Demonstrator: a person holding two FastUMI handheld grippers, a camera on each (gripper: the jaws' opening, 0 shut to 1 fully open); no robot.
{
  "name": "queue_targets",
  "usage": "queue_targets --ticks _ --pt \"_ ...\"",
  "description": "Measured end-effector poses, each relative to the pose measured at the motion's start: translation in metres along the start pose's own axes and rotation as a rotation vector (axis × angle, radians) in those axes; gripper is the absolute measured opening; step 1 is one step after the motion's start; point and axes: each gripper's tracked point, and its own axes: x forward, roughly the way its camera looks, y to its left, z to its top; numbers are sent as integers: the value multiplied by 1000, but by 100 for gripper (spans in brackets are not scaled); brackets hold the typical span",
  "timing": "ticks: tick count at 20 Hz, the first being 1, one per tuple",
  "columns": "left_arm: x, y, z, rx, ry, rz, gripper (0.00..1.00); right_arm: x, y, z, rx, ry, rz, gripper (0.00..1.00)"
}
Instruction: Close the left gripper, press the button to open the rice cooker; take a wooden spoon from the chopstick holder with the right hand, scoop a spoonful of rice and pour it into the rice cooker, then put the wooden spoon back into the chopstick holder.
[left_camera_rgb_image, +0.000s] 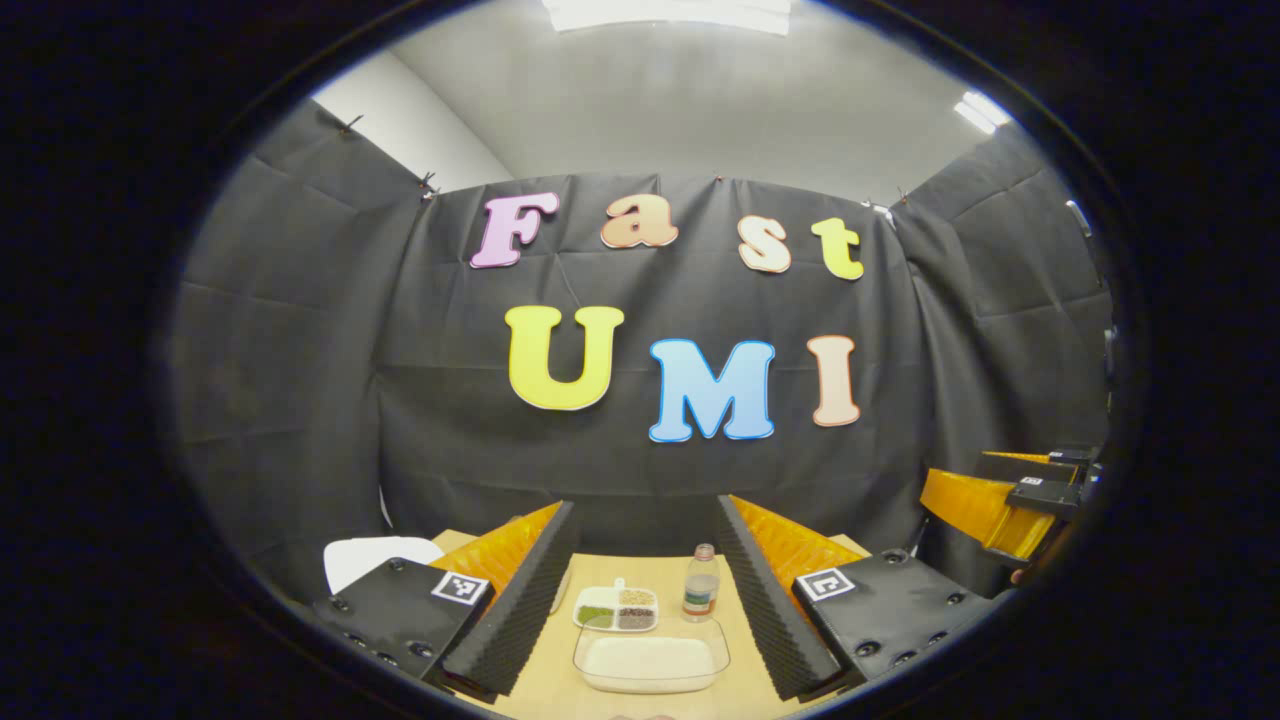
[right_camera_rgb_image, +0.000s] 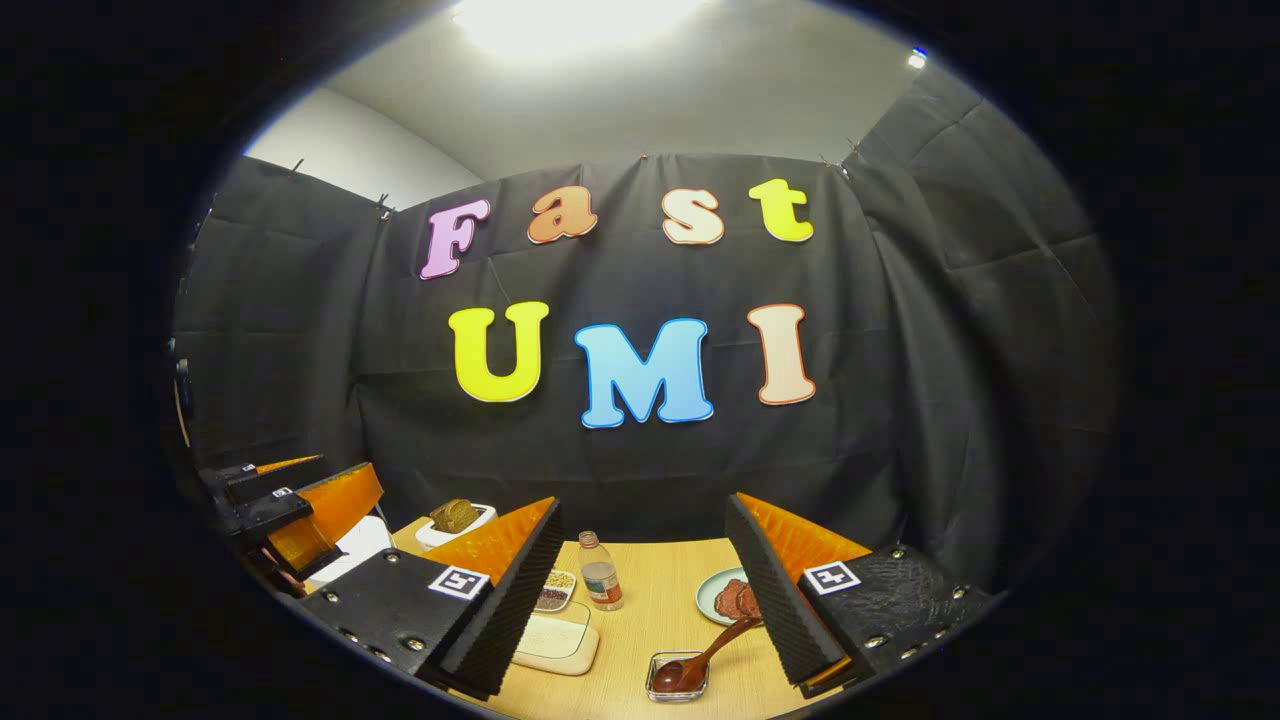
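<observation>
Left gripper (left_camera_rgb_image: 645, 580): fingers spread wide apart, grasping nothing, raised above the tabletop (left_camera_rgb_image: 745, 600). Between them, on open wood, lie a clear tray of white rice (left_camera_rgb_image: 650, 660) nearest the camera, a small divided dish of grains (left_camera_rgb_image: 617, 608) just behind it, and a small bottle (left_camera_rgb_image: 701, 583) beside the dish. The tabletop's far edge meets the black cloth wall close behind the bottle. A white rounded object (left_camera_rgb_image: 375, 560), possibly the rice cooker, sits at the left edge, partly hidden by the left finger.

Right gripper (right_camera_rgb_image: 645, 575): fingers likewise released and empty. A wooden spoon (right_camera_rgb_image: 705, 655) rests with its bowl in a small clear square container (right_camera_rgb_image: 678, 675), its handle slanting up toward the right finger; whether it touches that finger cannot be told. A pale plate with dark food (right_camera_rgb_image: 722, 598) sits behind the handle. The rice tray (right_camera_rgb_image: 556, 640) lies by the left finger. Bare tabletop runs between bottle (right_camera_rgb_image: 600, 585) and plate.

The other gripper (right_camera_rgb_image: 290, 505) hangs at far left in the right gripper view, above a white appliance (right_camera_rgb_image: 355, 545).
</observation>
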Motion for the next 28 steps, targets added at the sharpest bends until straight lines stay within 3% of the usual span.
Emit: queue_targets --ticks 4,6,15,19,23,27,28 --pt "-12 17 -8 -22 3 23 97 -3 6 6 -7 -27 13 94" --pt "-16 24 -9 -8 3 42 96 -3 8 7 -14 -44 16 99" --pt "-11 63 -30 -13 64 69 96 5 22 -14 -11 10 31 99" --pt "-1 108 -58 -41 160 100 74 8 24 -23 -8 38 19 94" --pt "7 181 -101 -100 276 175 10 7 20 -31 -20 56 -8 98" --pt "22 239 -131 -168 400 180 8 4 7 -41 -25 86 -46 94" --pt "26 251 -143 -185 435 174 9 5 4 -44 -22 98 -55 99"
